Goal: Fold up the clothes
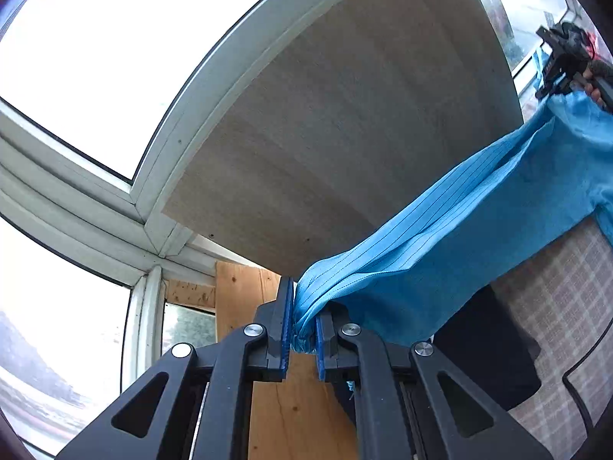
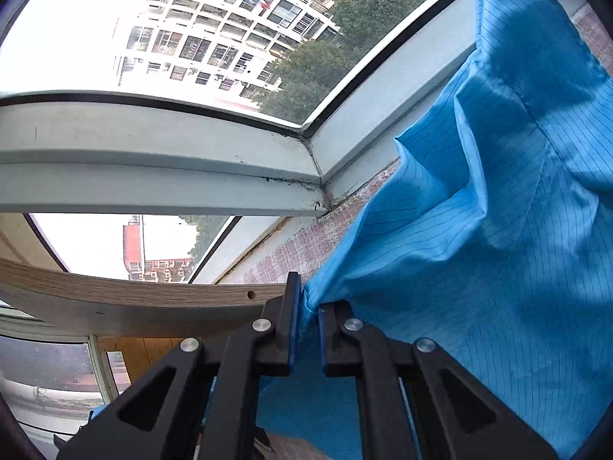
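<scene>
Daylight from white-framed windows (image 2: 161,161) fills the room, and both cameras look upward along the grippers. Landmark for all positions: the blue garment (image 1: 440,253).

1. Left gripper (image 1: 302,329): its 2 blue-padded jaws are clamped on a bunched corner of the garment. Below this grip point, bare plywood (image 1: 295,414) shows between the black finger arms.
2. Right gripper (image 2: 308,326): its 2 jaws pinch a thin edge of the garment, which fans up and to the right of the grip in loose folds with thin dark pinstripes.
3. Garment position: held off the surface, stretched between both grippers. In the left wrist view it runs from the near grip up to the right gripper (image 1: 555,76) at the far upper right, where fingertips of a hand (image 1: 592,90) show.
4. Under the garment's right side lies a checked cloth surface (image 1: 567,306).
5. Above and behind the garment stands a pale grey panel (image 1: 345,115).
6. Beyond the garment, through the glass, stand a multi-storey apartment block (image 2: 214,38) and trees (image 2: 345,38).
</scene>
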Action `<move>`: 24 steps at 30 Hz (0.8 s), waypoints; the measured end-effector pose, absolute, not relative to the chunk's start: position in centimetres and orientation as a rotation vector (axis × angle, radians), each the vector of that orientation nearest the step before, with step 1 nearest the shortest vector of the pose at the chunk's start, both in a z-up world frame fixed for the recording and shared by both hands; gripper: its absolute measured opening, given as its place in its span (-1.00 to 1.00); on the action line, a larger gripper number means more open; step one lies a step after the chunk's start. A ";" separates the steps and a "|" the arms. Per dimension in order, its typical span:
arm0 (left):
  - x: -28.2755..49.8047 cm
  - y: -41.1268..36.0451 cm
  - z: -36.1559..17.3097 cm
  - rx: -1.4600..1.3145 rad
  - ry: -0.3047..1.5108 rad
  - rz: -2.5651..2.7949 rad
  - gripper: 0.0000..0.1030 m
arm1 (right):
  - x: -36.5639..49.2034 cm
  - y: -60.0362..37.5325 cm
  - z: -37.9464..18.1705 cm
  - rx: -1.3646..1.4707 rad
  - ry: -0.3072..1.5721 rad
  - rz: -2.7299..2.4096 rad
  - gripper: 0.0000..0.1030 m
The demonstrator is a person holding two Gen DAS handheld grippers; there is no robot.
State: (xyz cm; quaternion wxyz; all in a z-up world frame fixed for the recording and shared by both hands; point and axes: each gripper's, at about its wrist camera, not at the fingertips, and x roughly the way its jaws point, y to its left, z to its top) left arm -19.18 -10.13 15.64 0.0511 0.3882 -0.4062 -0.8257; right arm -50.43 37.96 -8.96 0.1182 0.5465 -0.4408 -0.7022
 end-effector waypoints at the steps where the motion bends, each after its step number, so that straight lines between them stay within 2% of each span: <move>1: -19.0 -10.1 15.5 1.196 -1.216 -2.530 -0.83 | -50.5 38.5 -9.2 1.590 -1.318 -2.046 -0.85; 4: -18.1 -10.0 15.0 1.251 -1.131 -2.589 -0.83 | -50.8 39.8 -9.5 1.586 -1.390 -2.004 -0.85; 8: -16.4 -9.5 14.7 1.335 -1.093 -2.616 -0.83 | -51.6 39.9 -9.8 1.648 -1.348 -1.971 -0.78; 11: -16.5 -9.7 14.8 1.373 -1.027 -2.623 -0.83 | -51.7 39.9 -8.1 1.660 -1.168 -2.082 -0.45; 13: -17.4 -9.9 14.6 1.407 -0.986 -2.607 -0.83 | -51.1 39.8 -7.0 1.669 -1.065 -2.133 -0.09; 18: -19.7 -10.7 14.8 1.445 -0.891 -2.582 -0.83 | -48.9 39.5 -4.9 1.699 -0.876 -2.192 -0.05; 24: -20.5 -11.2 15.9 1.409 -0.890 -2.577 -0.83 | -49.7 38.0 -6.8 1.737 -0.983 -2.119 -0.05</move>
